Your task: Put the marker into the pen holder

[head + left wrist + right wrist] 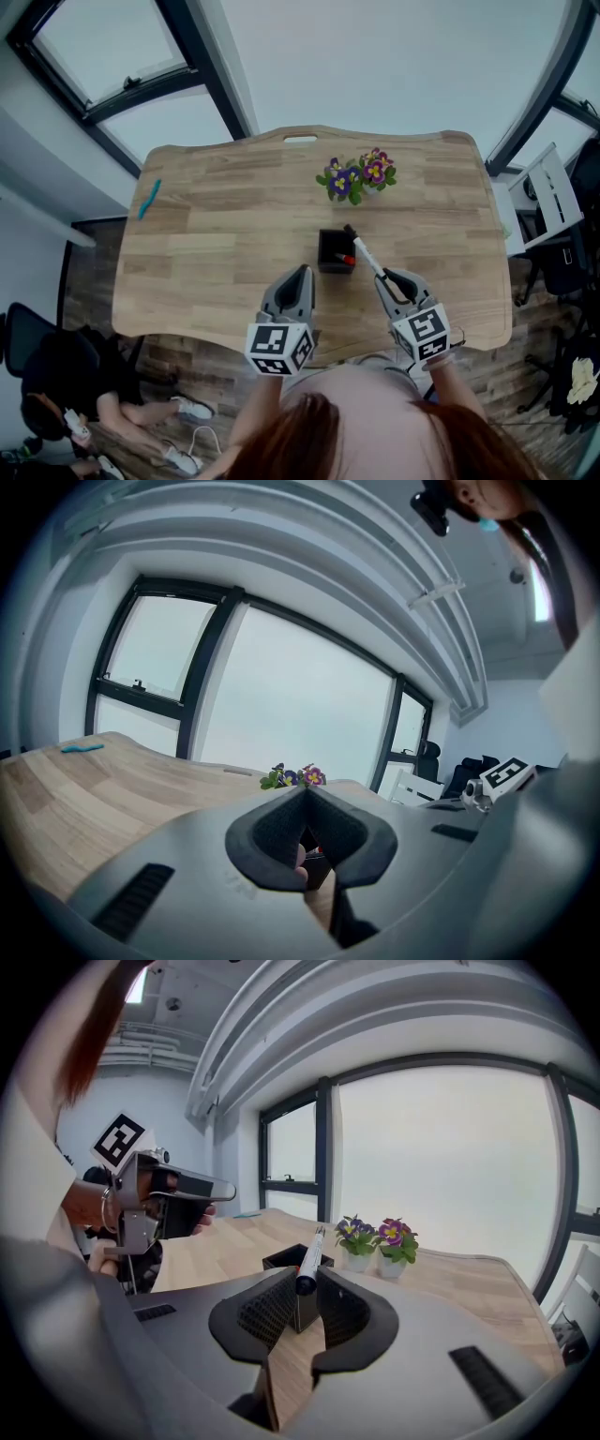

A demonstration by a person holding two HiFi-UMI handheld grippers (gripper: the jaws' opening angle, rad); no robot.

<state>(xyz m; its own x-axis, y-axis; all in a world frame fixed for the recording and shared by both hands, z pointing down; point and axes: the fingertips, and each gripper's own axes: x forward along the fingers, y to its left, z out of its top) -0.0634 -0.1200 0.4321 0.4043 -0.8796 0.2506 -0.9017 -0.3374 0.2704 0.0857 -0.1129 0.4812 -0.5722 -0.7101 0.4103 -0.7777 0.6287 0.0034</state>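
The right gripper [302,1281], held out from the person's body, clamps the near end of a white marker [310,1258]. The marker slants up and forward over the black pen holder [281,1262] just ahead of the jaws. To its left, the left gripper [305,794] is pressed closed on nothing and points at the same holder. Potted flowers [358,176] stand beyond on the wooden table [225,234].
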